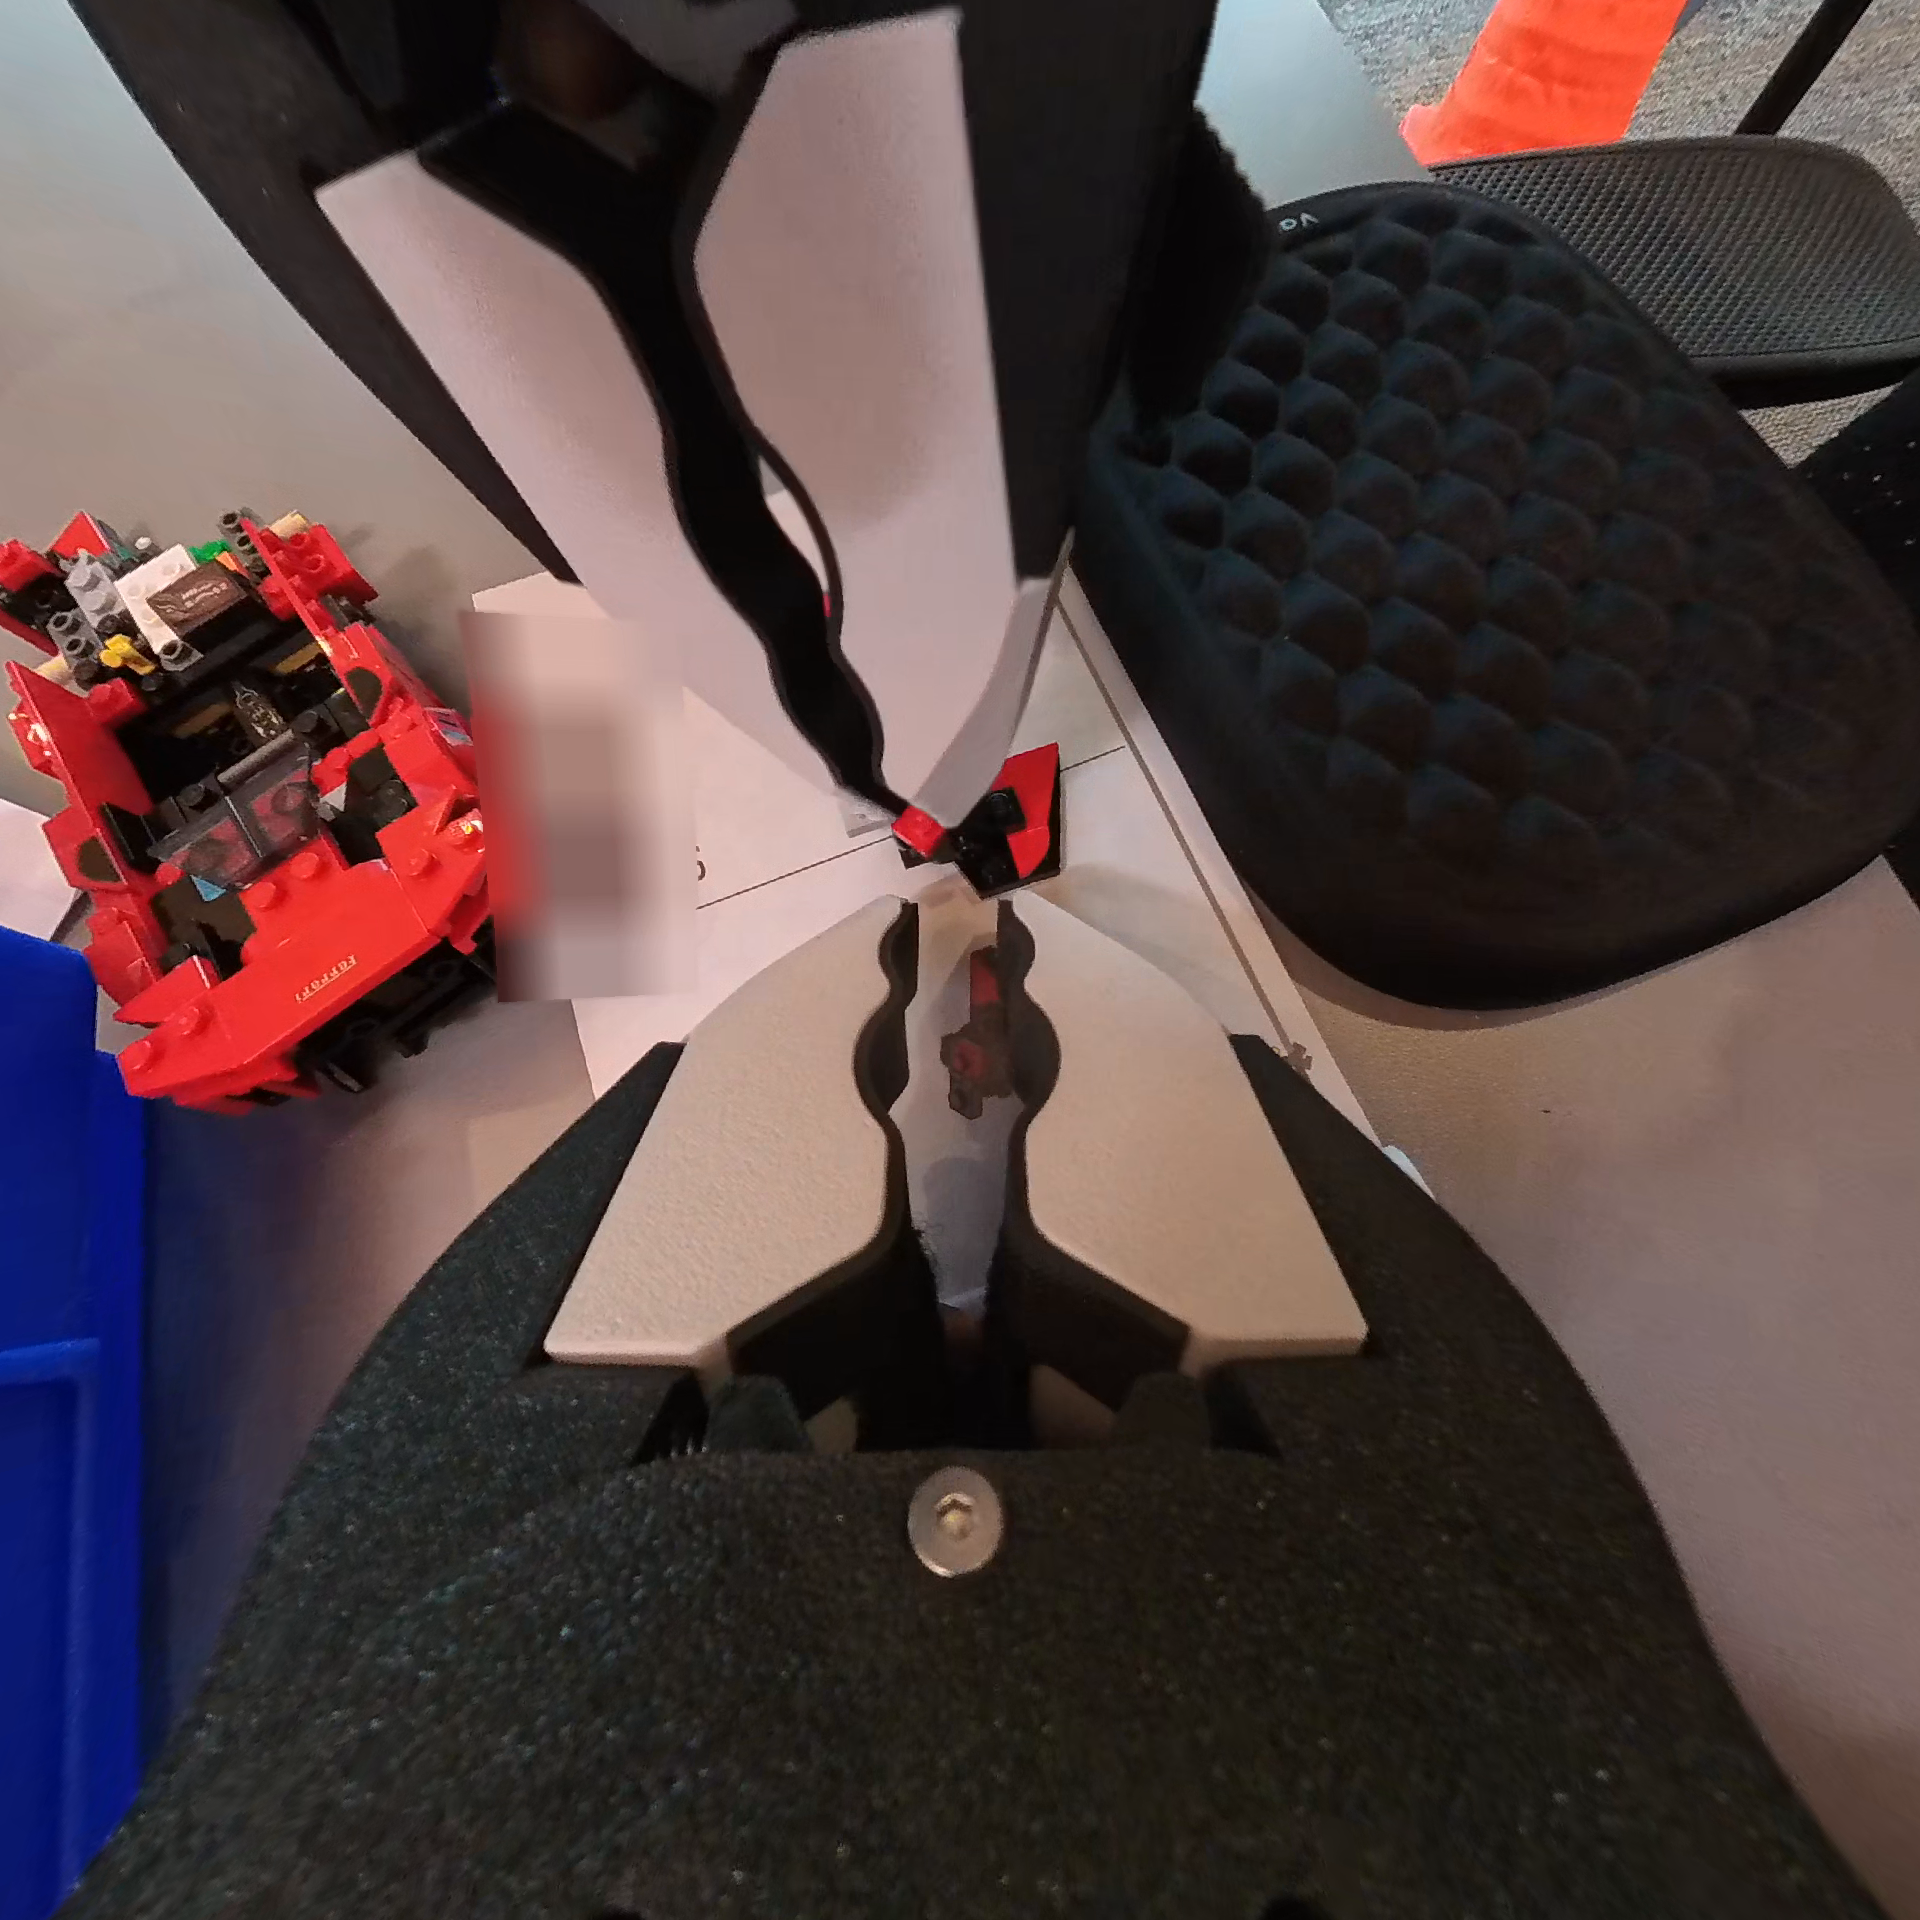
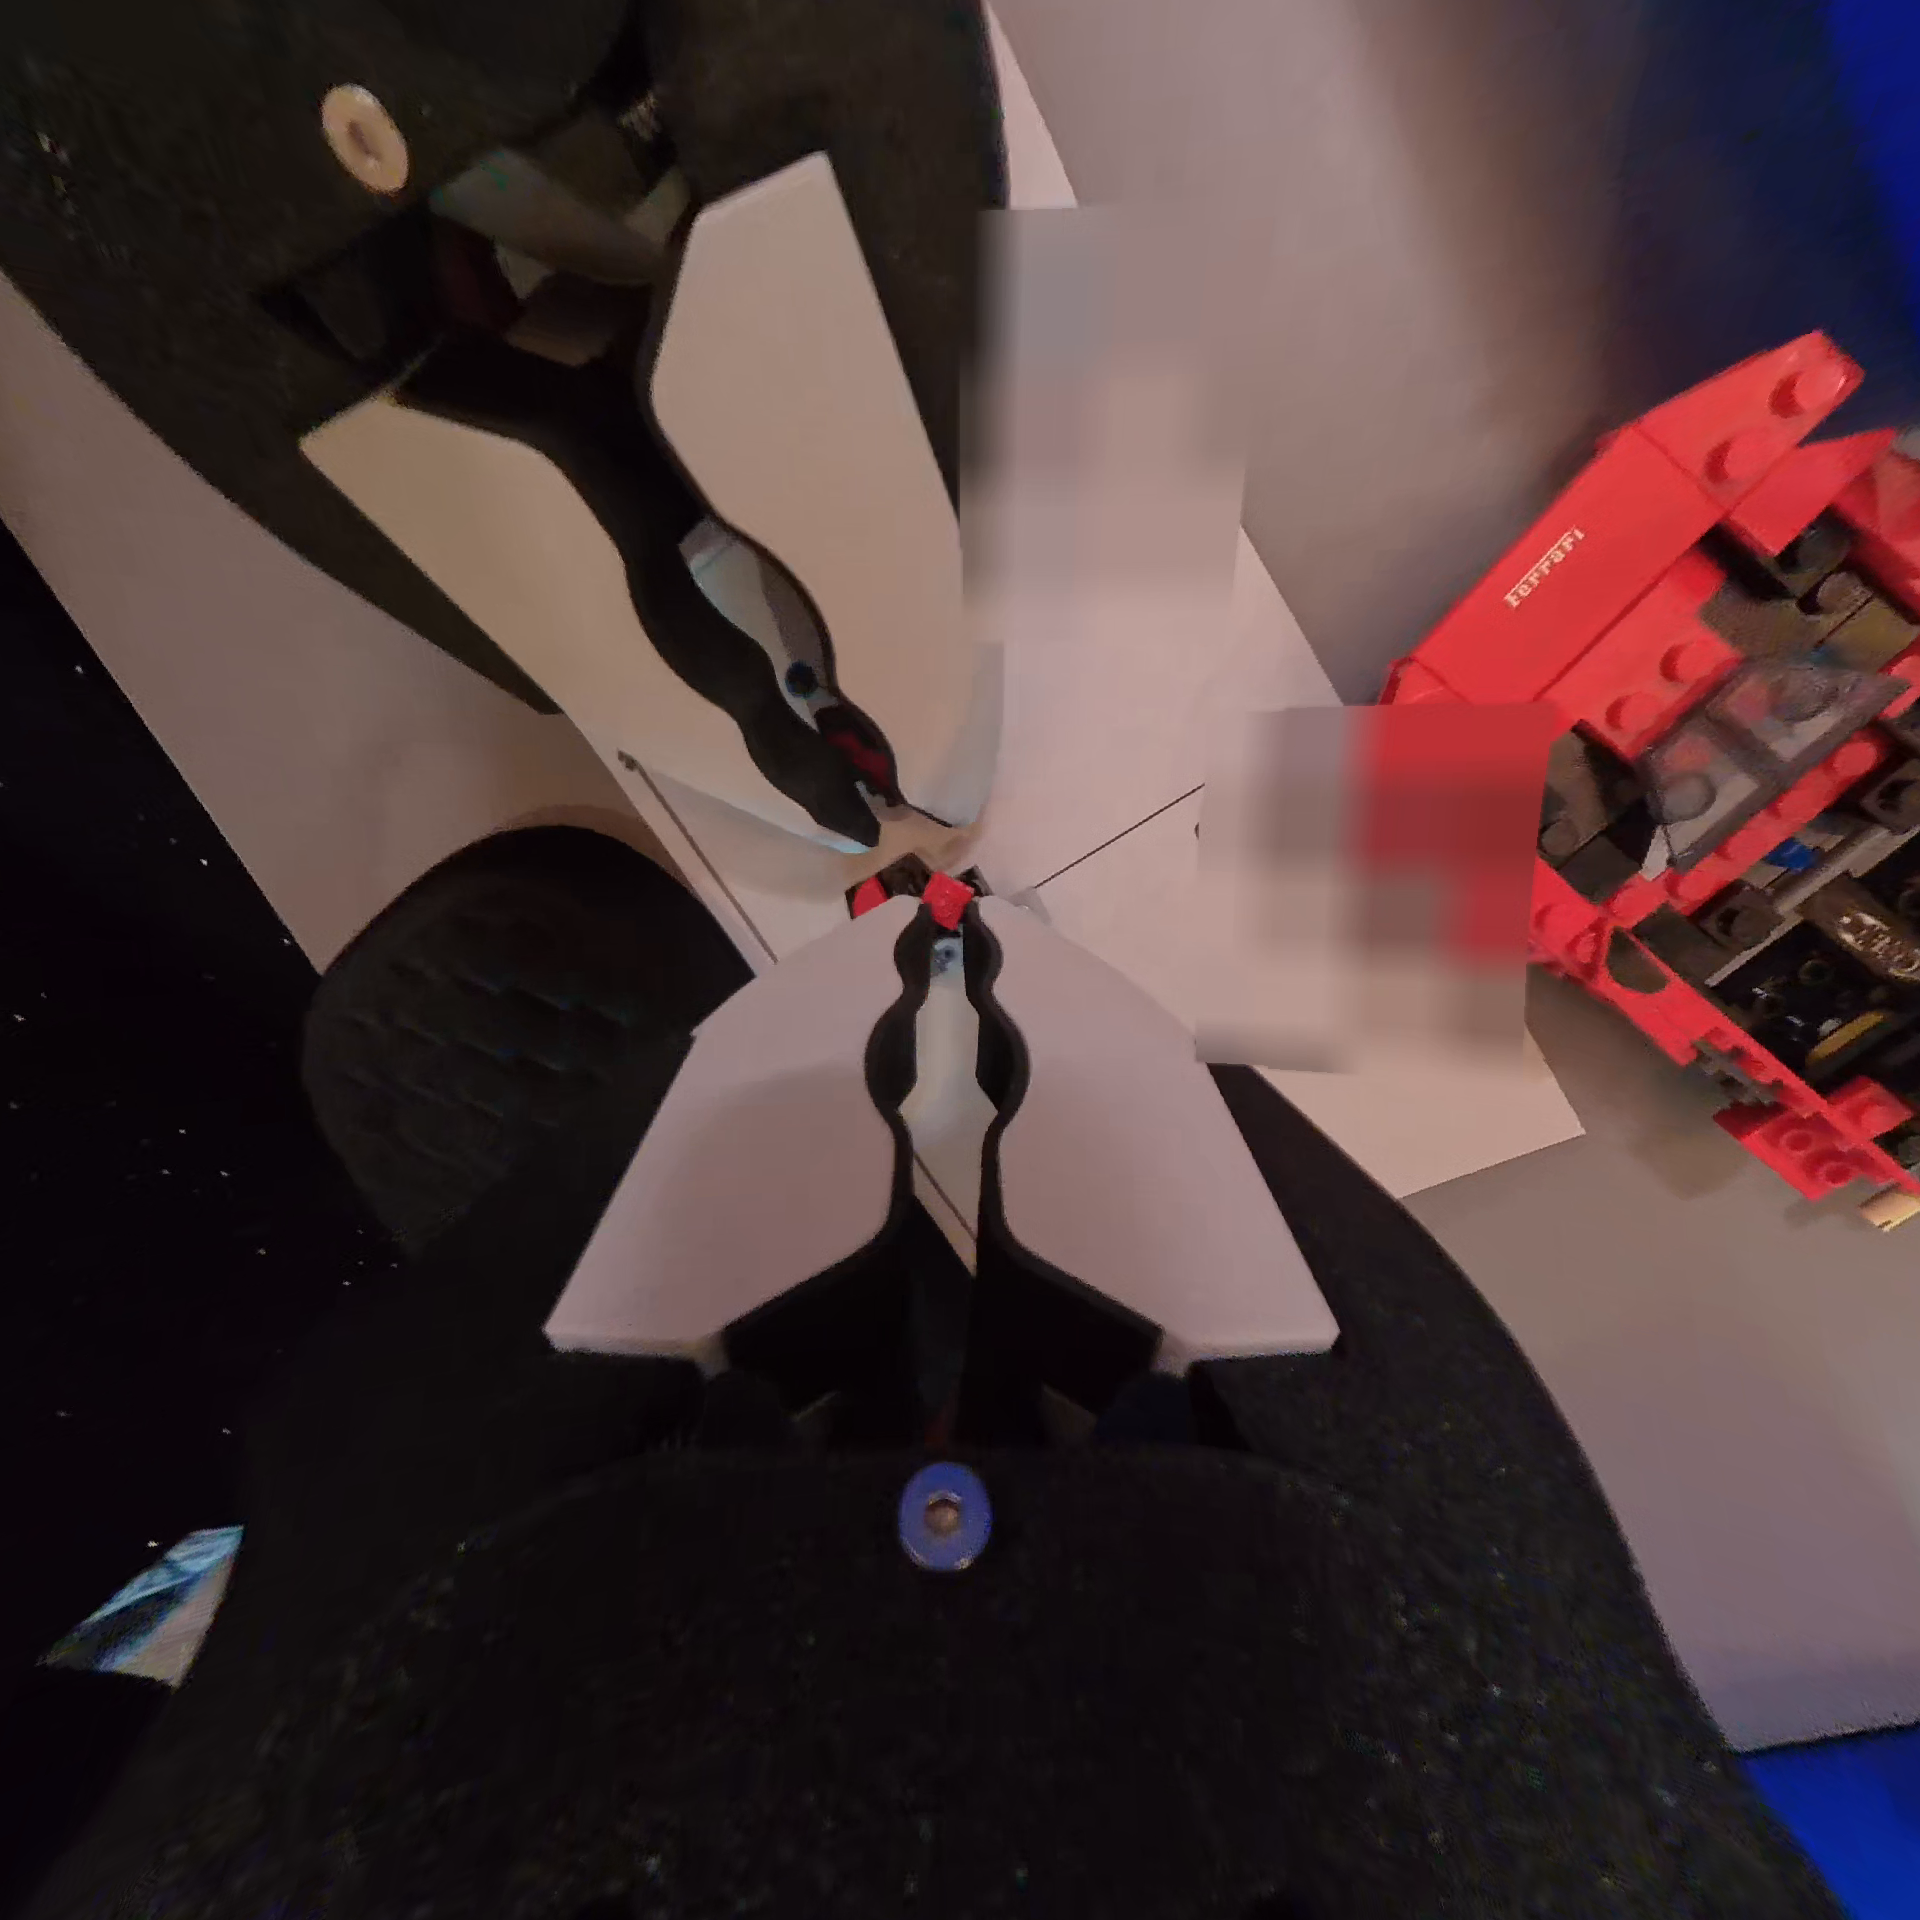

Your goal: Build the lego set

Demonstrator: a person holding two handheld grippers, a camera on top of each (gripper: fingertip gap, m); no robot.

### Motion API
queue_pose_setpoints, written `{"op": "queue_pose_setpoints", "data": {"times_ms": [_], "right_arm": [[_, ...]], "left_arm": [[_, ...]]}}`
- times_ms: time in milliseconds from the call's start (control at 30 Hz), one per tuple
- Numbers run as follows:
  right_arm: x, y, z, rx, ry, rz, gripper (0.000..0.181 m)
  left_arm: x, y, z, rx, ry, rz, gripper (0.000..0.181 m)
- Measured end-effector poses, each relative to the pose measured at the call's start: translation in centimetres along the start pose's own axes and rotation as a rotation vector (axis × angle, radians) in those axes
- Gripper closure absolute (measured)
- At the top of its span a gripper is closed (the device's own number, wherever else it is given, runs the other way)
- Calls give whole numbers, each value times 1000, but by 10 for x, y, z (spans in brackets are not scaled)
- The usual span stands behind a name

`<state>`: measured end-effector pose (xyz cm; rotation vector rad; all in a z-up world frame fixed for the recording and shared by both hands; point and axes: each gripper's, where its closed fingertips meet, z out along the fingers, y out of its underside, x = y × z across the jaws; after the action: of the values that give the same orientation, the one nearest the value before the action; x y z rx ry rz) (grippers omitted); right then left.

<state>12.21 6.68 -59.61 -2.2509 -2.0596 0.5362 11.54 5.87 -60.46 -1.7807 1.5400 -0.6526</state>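
Note:
My left gripper [image 1: 956, 909] is shut on the lower corner of a small red-and-black sub-assembly [image 1: 1013, 821] and holds it above the white instruction sheet [image 1: 1101, 935]. My right gripper [image 2: 945, 920] is shut on a small red piece [image 2: 945, 899] and presses it against the sub-assembly [image 2: 878, 891]. In the left wrist view the right gripper [image 1: 899, 816] comes down from above with the red piece [image 1: 920, 826] at its tips. In the right wrist view the left gripper [image 2: 883, 826] reaches in from the upper left. The partly built red car [image 1: 260, 831] sits on the table to the left.
A blue bin [image 1: 52, 1351] stands at the left edge next to the car [image 2: 1714, 779]. A black chair with a quilted cushion [image 1: 1455, 571] sits close against the table edge on the right. An orange cone [image 1: 1538, 73] stands on the floor behind it. The grippers are tip to tip, or close to it.

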Motion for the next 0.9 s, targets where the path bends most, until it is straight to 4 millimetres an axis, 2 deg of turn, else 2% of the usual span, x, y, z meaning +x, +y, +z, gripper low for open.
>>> {"op": "queue_pose_setpoints", "data": {"times_ms": [33, 167, 300, 500, 667, 900], "right_arm": [[0, 1, -1, 8, -9, -26, 175], [-4, 4, -5, 76, -56, -200, 176], [-10, 4, -11, 126, -84, -278, 178], [-9, 6, -5, 88, -37, -413, 178], [-4, 6, -4, 35, 59, -592, 178], [-6, 6, -4, -28, 90, -773, 178]], "left_arm": [[0, 0, 0, 0, 1, 0, 168], [0, 0, 0, -2, 6, -3, 168], [1, 1, 1, -7, 13, -9, 168], [1, 1, 1, -11, 17, -9, 167], [1, 2, 1, -12, 18, -7, 167], [1, 2, 1, -13, 23, -13, 167]]}}
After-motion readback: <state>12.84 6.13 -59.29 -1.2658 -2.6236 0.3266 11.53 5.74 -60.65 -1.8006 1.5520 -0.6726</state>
